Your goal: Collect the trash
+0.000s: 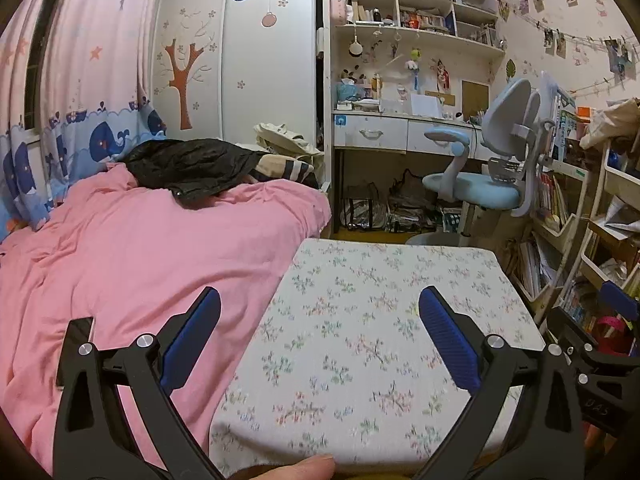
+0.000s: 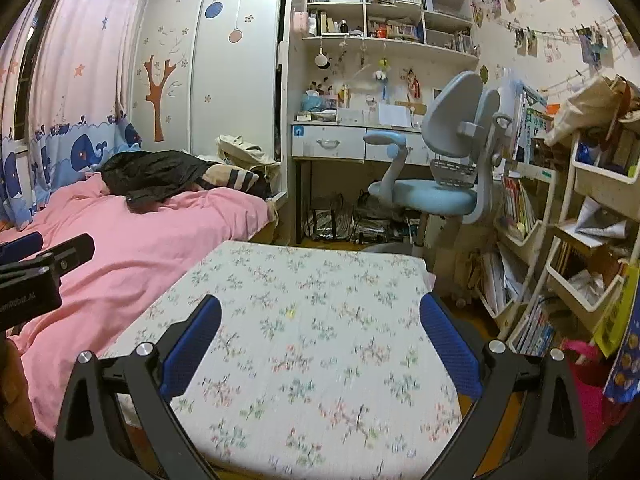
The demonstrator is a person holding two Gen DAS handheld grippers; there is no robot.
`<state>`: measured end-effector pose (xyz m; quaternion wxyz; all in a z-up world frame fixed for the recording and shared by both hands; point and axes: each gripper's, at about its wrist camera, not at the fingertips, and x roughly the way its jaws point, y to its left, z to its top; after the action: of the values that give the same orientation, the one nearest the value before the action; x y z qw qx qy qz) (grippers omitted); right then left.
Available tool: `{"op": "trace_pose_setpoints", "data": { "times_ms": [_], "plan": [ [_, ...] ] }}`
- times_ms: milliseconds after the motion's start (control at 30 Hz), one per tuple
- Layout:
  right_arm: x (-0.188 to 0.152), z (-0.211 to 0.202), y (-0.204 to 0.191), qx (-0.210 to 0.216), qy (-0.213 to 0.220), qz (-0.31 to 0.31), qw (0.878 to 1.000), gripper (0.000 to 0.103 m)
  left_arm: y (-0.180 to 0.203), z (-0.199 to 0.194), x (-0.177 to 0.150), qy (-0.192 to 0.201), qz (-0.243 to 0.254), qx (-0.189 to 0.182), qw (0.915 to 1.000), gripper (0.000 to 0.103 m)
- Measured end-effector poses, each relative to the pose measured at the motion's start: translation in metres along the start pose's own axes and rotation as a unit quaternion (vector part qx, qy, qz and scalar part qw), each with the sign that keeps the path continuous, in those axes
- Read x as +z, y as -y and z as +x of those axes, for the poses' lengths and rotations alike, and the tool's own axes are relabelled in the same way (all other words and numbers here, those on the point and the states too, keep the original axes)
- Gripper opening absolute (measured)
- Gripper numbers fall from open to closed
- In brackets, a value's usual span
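Your left tool (image 1: 320, 336) is released, its blue-padded fingers (image 1: 192, 336) spread wide with nothing between them. It hovers over the near left part of a small desk (image 1: 360, 280) covered in a white cloth with a faded flower print. Your right tool (image 2: 320, 340) is released the same way, fingers (image 2: 450, 344) wide apart and holding nothing, above the near part of that same desk. From the right wrist view, the body of your left tool shows at the far left edge, over the bed.

No trash can be made out on the flowered cloth in either view.

To the left of the desk, touching its side, lies a bed with a rumpled pink blanket (image 1: 120, 248). At the bed's far end sits a black jacket (image 1: 188, 164). Beyond the desk stands a blue chair (image 2: 440, 184) in front of a white study unit with drawers (image 2: 328, 144) and crowded shelves. On the right, a white rack (image 2: 592, 216) holds books and papers. Whale-print curtains (image 1: 80, 136) hang at the far left.
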<state>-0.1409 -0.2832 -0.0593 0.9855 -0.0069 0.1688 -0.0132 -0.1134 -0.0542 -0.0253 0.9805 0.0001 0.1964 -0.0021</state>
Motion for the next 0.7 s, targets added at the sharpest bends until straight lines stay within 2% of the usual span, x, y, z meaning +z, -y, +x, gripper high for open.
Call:
{"op": "trace_pose_setpoints", "data": {
  "times_ms": [333,700],
  "plan": [
    [0.007,0.027,-0.001,0.0,0.009,0.002,1.0,0.095,0.009,0.043,0.004,-0.014,0.01,0.005,0.9998,0.096],
    [0.009,0.035,-0.004,0.004,0.004,0.004,1.0,0.096,0.015,0.056,0.004,-0.021,0.015,0.0,0.9997,0.096]
  ]
}}
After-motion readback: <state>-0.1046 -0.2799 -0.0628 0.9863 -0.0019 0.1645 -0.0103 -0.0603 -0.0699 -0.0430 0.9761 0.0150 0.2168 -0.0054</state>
